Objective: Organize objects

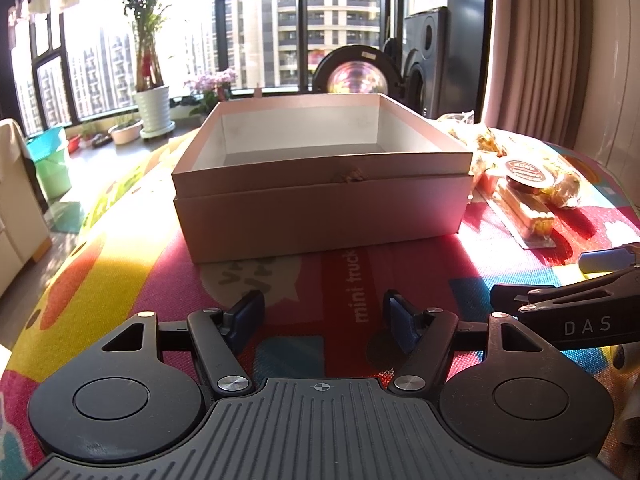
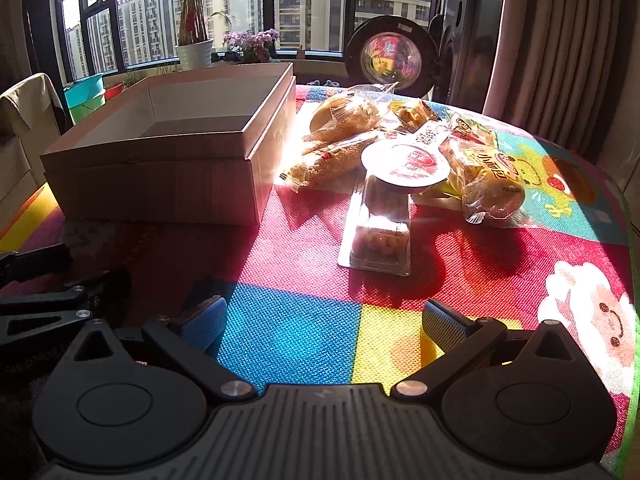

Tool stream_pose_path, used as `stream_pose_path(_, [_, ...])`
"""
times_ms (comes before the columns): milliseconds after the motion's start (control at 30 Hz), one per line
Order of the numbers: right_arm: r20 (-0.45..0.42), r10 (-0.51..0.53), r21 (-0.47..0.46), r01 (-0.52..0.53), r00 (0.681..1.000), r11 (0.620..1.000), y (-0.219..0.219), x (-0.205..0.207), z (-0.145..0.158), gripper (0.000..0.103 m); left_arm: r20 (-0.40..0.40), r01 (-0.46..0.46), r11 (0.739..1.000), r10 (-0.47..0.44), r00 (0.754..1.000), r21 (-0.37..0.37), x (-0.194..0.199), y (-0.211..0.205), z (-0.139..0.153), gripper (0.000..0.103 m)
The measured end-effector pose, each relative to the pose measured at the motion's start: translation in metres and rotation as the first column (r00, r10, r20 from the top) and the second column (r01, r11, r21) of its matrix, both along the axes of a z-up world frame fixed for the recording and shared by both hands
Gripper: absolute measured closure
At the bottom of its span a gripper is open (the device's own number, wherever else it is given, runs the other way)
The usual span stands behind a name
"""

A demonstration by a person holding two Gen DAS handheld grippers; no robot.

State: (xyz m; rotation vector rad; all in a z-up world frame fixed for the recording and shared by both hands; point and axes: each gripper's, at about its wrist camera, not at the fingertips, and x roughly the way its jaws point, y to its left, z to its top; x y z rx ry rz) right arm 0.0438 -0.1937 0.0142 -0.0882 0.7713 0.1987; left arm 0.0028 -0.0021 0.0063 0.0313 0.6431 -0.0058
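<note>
An open cardboard box (image 1: 320, 200) (image 2: 168, 168) stands on the colourful table mat, its inside empty as far as I see. To its right lies a pile of wrapped snacks: a clear plastic tub with a round lid (image 2: 380, 220) (image 1: 524, 200), a bag of puffed sticks (image 2: 332, 160), a wrapped bun (image 2: 348, 116) and a yellow packet (image 2: 492, 184). My left gripper (image 1: 326, 316) is open, low over the mat in front of the box. My right gripper (image 2: 326, 320) is open too, short of the tub, nothing between its fingers.
The mat (image 2: 312, 320) covers a round table whose edge curves away at the right (image 2: 628, 240). Behind the table stand a round black lamp (image 2: 390, 56), dark speakers (image 1: 428, 52), a curtain (image 2: 560, 40), potted plants (image 1: 150, 80) and windows. A chair (image 2: 28, 112) stands at the left.
</note>
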Motion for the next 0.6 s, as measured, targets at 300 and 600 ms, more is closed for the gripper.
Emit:
stream_pose_path(300, [-0.028, 0.050, 0.025, -0.050, 0.998, 0.998, -0.003, 0.002, 0.004, 0.000, 0.204, -0.035, 0.997, 0.049, 0.978, -0.070, 0.022, 0.056, 0.081, 0.031])
stream_pose_path(600, [0.167, 0.060, 0.135, -0.083, 0.984, 0.987, -0.013, 0.001, 0.062, 0.000, 0.011, -0.079, 0.995, 0.080, 0.997, -0.062, 0.142, 0.097, 0.075, 0.032])
